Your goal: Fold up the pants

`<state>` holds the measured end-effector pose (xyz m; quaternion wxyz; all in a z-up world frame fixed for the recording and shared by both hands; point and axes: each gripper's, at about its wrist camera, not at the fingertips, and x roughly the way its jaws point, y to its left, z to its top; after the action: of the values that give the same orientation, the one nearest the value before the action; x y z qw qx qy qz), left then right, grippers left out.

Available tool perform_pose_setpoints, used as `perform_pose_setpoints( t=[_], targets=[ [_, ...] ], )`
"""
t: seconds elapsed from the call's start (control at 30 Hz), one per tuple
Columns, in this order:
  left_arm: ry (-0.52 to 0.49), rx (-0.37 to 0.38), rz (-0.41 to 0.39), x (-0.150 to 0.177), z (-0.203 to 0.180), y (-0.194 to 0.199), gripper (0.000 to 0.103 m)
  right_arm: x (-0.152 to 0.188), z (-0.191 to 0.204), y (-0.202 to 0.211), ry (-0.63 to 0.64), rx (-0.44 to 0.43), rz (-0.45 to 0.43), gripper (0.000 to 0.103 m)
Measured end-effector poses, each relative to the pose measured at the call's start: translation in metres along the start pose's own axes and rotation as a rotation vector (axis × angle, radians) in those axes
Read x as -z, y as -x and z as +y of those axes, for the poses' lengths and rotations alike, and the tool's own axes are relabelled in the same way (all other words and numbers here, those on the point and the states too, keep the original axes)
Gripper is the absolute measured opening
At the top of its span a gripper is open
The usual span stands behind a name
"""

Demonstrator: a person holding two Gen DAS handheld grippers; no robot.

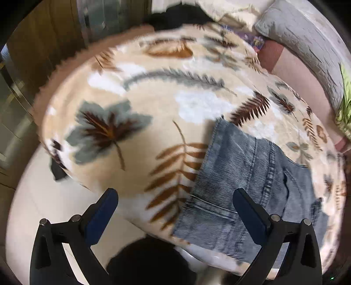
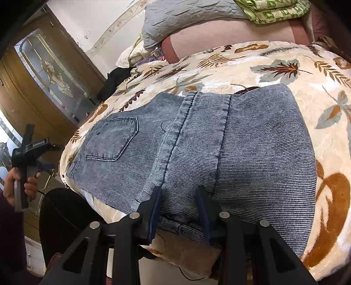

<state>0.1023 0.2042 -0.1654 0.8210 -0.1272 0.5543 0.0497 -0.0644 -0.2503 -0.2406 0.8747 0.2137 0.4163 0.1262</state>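
Observation:
Blue-grey denim pants [image 2: 219,140] lie folded on the leaf-patterned blanket [image 2: 285,72], back pocket to the left, legs doubled over on the right. My right gripper [image 2: 178,193] sits at the near edge of the pants, its fingers close together with a fold of denim between them. My left gripper [image 1: 175,195] is open and empty, held above the bed's near edge with the pants [image 1: 241,179] to its right; it also shows in the right wrist view [image 2: 28,151] in a hand off the bed's left side.
The blanket [image 1: 131,98] covers a bed. A grey quilted pillow [image 2: 186,19] and green folded cloth [image 2: 274,8] lie at the far side, a dark garment [image 2: 114,81] at the far left. A wooden wardrobe with glass panels [image 2: 43,76] stands left. White floor [image 1: 43,208] lies below.

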Motion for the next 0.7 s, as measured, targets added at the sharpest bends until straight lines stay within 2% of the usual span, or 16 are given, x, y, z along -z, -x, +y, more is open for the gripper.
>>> perform_pose_setpoints(
  t=[0.07, 0.27, 0.3, 0.37, 0.43, 0.57, 0.7],
  targets=[
    [0.027, 0.048, 0.043, -0.005, -0.001, -0.009, 0.103, 0.000, 0.000, 0.000, 0.000, -0.001, -0.001, 0.036],
    [0.071, 0.076, 0.159, -0.016, -0.007, -0.043, 0.103, 0.001, -0.001, 0.000, 0.000, -0.009, -0.001, 0.036],
    [0.078, 0.100, 0.200, -0.017, -0.008, -0.051, 0.103, 0.000, -0.001, 0.000, -0.001, -0.009, -0.001, 0.036],
    [0.079, 0.153, 0.261, -0.014, -0.008, -0.061, 0.103, 0.001, -0.001, 0.000, -0.001, -0.008, -0.001, 0.036],
    [0.086, 0.167, 0.294, -0.008, -0.008, -0.066, 0.103, 0.001, -0.001, 0.000, -0.001, -0.009, -0.001, 0.036],
    [0.044, 0.251, 0.387, 0.005, -0.018, -0.076, 0.103, 0.000, -0.002, 0.000, -0.004, -0.010, -0.002, 0.036],
    [0.054, 0.260, 0.394, 0.009, -0.019, -0.077, 0.103, 0.000, -0.002, -0.001, -0.005, -0.010, -0.002, 0.036]
  ],
)
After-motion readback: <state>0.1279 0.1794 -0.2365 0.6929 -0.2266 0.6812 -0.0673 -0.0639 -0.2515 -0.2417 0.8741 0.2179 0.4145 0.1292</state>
